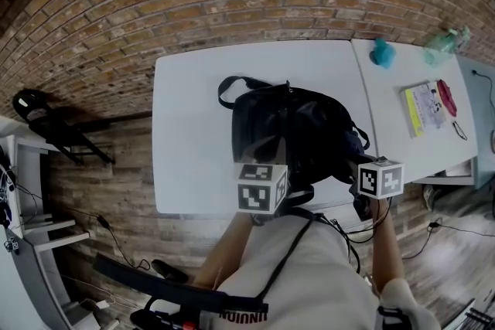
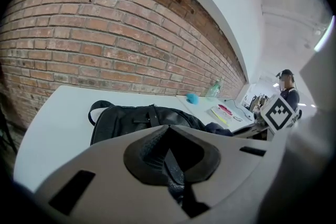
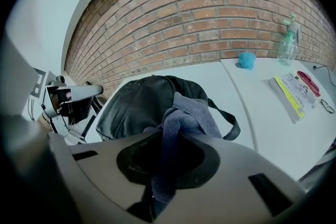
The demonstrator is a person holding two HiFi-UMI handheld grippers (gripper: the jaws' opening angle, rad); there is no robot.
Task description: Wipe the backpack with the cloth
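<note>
Left gripper [image 2: 169,157]: jaws closed tight on black strap [image 2: 173,171] at near edge of backpack [image 2: 142,119]. Backpack lies flat on white table [image 1: 193,135], just ahead of both grippers, carry loop at far end.

Right gripper [image 3: 163,165]: beside left one, on its right, jaws clamped on grey-blue cloth [image 3: 189,115]. Cloth bunches up just past jaws and rests against near side of backpack.

Ahead and right of right gripper, well apart: spray bottle [image 3: 288,39], booklet [image 3: 294,93].

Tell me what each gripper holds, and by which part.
Right gripper: the cloth, by a bunched fold. Left gripper: seemingly a black strap of the backpack.
</note>
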